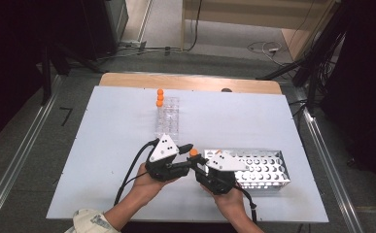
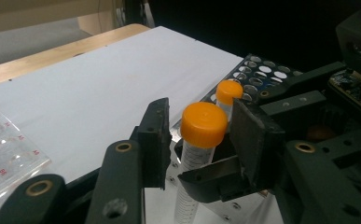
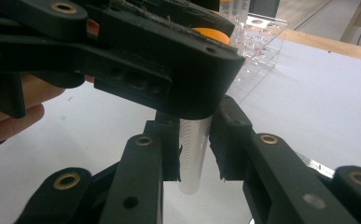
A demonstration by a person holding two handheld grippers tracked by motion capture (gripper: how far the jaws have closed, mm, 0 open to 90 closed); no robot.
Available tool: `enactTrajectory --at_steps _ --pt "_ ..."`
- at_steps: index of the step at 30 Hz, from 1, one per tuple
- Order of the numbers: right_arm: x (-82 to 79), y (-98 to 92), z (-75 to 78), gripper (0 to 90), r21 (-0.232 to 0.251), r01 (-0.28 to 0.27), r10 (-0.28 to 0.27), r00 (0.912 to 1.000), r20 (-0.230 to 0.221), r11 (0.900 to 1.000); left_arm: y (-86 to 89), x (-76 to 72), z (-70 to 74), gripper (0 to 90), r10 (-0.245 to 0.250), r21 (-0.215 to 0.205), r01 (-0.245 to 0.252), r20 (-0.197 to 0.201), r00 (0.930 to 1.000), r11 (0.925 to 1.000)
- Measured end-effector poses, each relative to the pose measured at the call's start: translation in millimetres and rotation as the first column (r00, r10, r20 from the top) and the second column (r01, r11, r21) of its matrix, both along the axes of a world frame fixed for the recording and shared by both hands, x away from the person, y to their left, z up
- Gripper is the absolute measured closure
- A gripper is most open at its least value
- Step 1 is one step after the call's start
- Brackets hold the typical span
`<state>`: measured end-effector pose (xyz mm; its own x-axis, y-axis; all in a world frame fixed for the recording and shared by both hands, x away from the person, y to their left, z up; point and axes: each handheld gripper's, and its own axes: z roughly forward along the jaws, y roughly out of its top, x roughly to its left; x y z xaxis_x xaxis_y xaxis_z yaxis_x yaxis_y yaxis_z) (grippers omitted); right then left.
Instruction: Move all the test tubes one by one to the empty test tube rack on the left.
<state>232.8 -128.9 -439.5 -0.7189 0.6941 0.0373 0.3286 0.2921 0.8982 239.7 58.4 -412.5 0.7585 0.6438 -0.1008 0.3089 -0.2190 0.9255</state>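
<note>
A clear tube with an orange cap (image 1: 194,152) stands upright between the two grippers, just left of the metal rack (image 1: 268,171). My right gripper (image 3: 196,144) is shut on the tube's clear body (image 3: 194,154), a pad against each side. My left gripper (image 2: 201,135) reaches in from the left at cap height, with the orange cap (image 2: 204,123) between its jaws. The right-hand pad (image 2: 255,135) is almost on the cap, while the left-hand pad (image 2: 154,137) stands a narrow gap away. In the high view the left gripper (image 1: 188,154) and right gripper (image 1: 198,163) nearly touch.
A second orange-capped tube (image 2: 228,92) stands in the perforated metal rack (image 2: 267,70) just behind. A clear plastic rack (image 1: 167,119) sits mid-table with orange-capped tubes (image 1: 160,97) at its far end. The white board (image 1: 108,145) covers the table, with wood at its far edge.
</note>
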Motion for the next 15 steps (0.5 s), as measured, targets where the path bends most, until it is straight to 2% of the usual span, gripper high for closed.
enactTrajectory --at_steps 9,15 --pt "-0.1 -0.5 0.0 71.6 -0.001 -0.001 0.001 1.0 0.001 1.0 0.5 0.8 -2.0 69.2 -0.011 -0.008 0.011 -0.011 0.9999 0.9999" --pt "-0.3 -0.5 0.0 71.3 0.0 -0.001 0.001 1.0 0.0 1.0 1.6 1.3 -1.6 70.3 -0.011 -0.012 0.011 -0.014 0.9998 0.9999"
